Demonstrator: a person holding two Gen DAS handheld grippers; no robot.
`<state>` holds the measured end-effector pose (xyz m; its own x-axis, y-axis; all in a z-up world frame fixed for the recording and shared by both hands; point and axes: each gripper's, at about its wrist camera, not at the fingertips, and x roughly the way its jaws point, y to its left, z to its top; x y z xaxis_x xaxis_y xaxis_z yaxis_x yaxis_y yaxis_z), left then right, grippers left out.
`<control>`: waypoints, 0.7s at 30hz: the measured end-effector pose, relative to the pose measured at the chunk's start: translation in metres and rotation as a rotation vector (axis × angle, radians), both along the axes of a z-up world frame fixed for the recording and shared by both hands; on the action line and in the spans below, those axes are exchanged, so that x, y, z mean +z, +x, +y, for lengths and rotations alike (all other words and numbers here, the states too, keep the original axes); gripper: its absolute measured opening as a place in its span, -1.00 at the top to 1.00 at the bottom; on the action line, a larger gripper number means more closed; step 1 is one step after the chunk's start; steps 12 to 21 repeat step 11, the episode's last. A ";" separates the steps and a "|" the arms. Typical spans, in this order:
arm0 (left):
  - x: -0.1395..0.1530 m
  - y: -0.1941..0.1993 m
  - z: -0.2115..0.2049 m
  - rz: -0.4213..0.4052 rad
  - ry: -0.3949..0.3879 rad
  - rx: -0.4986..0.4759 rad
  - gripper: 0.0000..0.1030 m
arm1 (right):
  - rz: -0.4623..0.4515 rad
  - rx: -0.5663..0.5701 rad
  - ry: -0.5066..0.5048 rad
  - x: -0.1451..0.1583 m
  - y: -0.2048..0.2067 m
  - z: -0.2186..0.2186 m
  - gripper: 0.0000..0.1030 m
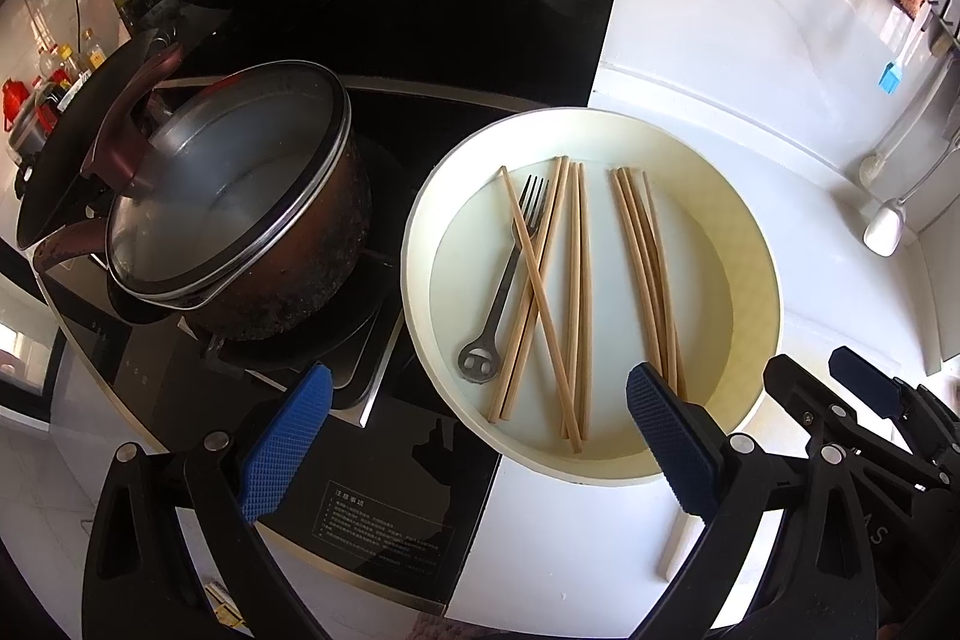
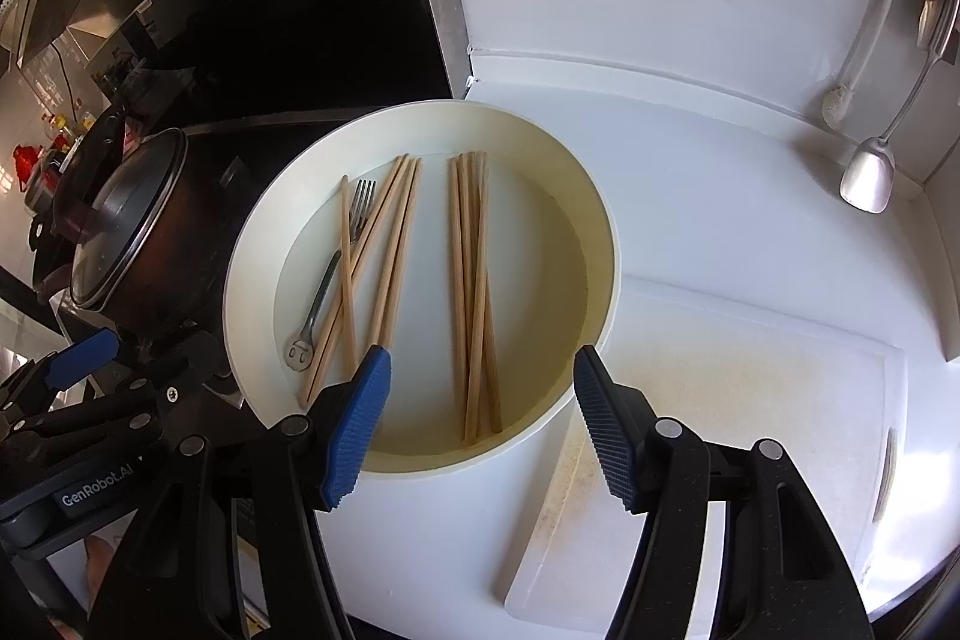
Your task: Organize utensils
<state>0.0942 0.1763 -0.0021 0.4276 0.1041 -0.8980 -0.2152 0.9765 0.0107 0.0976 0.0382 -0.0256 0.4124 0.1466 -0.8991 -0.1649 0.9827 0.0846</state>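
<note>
Both your left claw (image 1: 480,436) and right claw (image 2: 480,415) hang apart, empty, over the round cream basin (image 2: 600,220) at the white bench's (image 2: 690,160) back edge; its thin wooden chopsticks (image 2: 474,292) and slim steel fork (image 2: 327,280) are light, stiff, slippery, best pinched mid-length.

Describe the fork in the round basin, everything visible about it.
The fork is thin, grey metal, with four tines and a narrow handle that ends in a round cut-out disc like a small face. It lies flat on the floor of the cream basin, on the side nearest the pot, tines toward the far rim. One of the wooden chopsticks lies across its neck and others run close beside its handle. Neither gripper touches it.
</note>
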 end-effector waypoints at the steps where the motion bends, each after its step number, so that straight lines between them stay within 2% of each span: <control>1: 0.000 0.000 0.000 0.001 0.001 0.000 -0.88 | 0.001 0.000 0.000 0.000 0.000 0.000 -0.18; 6: 0.000 0.003 0.000 0.023 0.000 0.007 -0.88 | 0.001 0.001 0.001 0.000 0.000 0.001 -0.18; 21: 0.000 0.004 0.003 0.021 0.003 0.009 -0.88 | 0.003 0.004 0.002 -0.001 0.000 0.004 -0.18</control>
